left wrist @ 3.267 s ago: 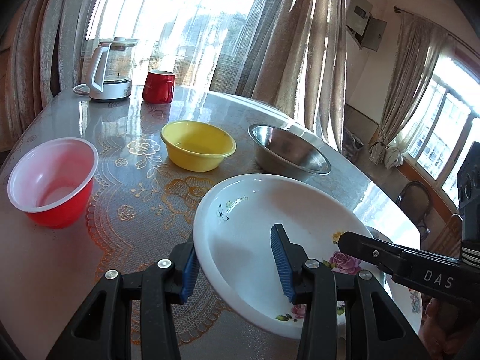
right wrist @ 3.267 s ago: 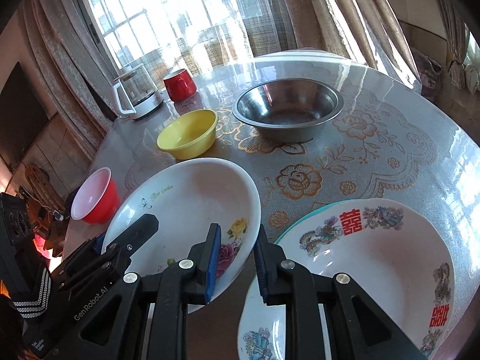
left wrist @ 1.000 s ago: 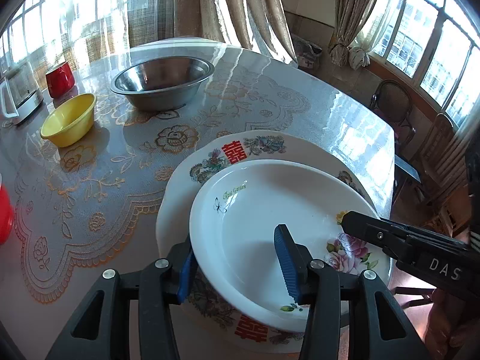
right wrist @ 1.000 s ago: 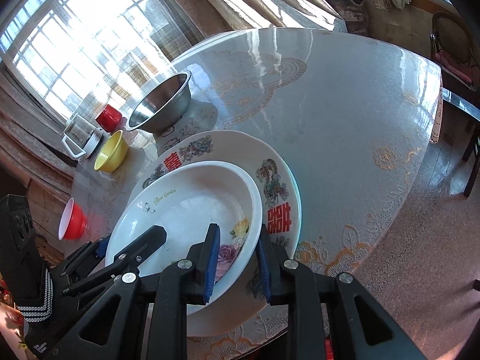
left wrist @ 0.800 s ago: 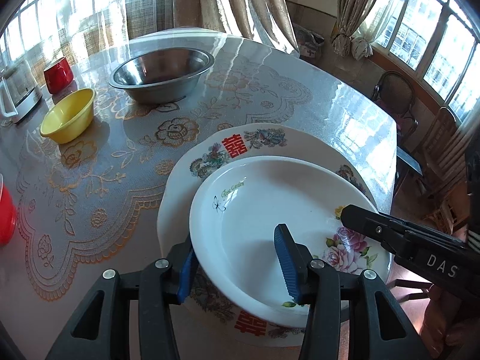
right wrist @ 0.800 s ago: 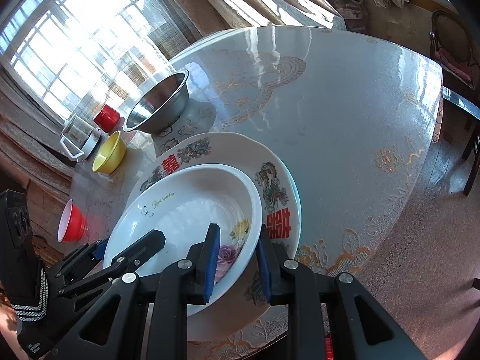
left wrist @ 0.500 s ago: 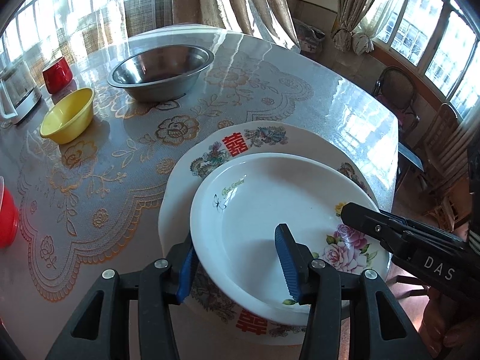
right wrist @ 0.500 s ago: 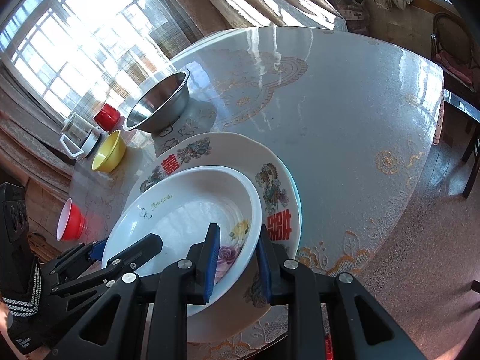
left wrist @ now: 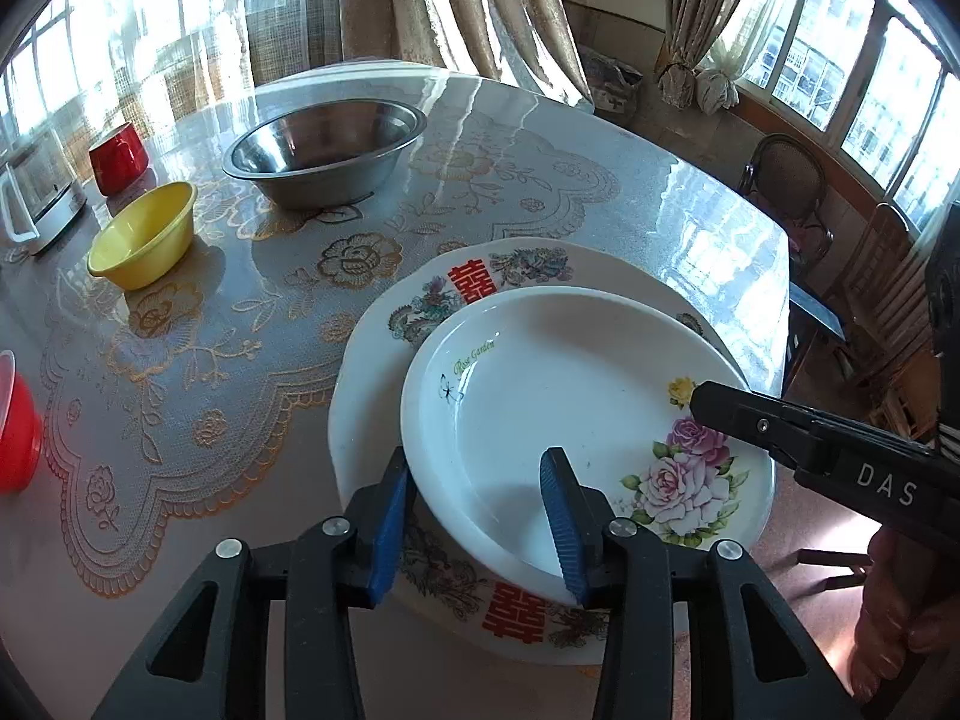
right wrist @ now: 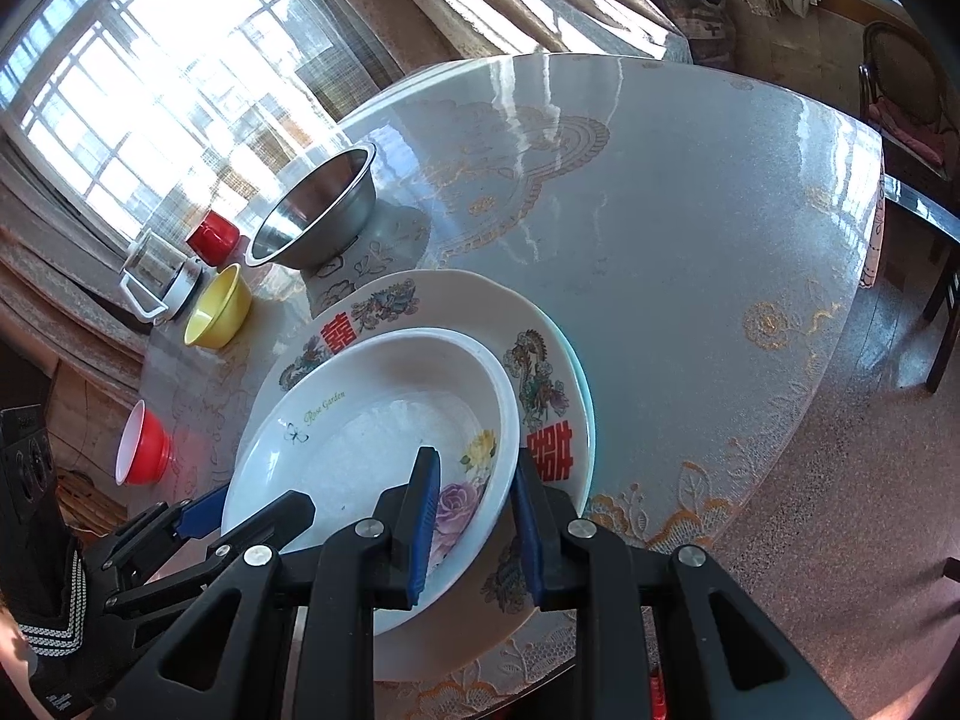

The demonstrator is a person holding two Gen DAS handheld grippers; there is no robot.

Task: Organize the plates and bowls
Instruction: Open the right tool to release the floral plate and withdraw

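Note:
A white deep plate with a rose print (left wrist: 570,384) (right wrist: 372,420) lies inside a larger plate with red characters (left wrist: 372,360) (right wrist: 540,324) near the table's front edge. My left gripper (left wrist: 477,510) (right wrist: 246,510) straddles the white plate's near-left rim. Its jaws are closing, one pad against the outside of the rim and the other on the inside. My right gripper (right wrist: 474,516) (left wrist: 708,405) is shut on the same plate's rim beside the rose. A steel bowl (left wrist: 324,150), a yellow bowl (left wrist: 141,234) and a red bowl (left wrist: 15,426) stand apart on the table.
A red mug (left wrist: 119,156) and a glass kettle (left wrist: 36,192) stand at the far left by the curtains. The round table (right wrist: 690,252) has a lace-pattern cover, and its edge drops off to the right. Chairs (left wrist: 786,180) stand beyond that edge.
Both grippers carried the white plate rightwards onto the large plate, where it now rests. In the last half second the left jaws narrowed on its rim; the right grip is unchanged.

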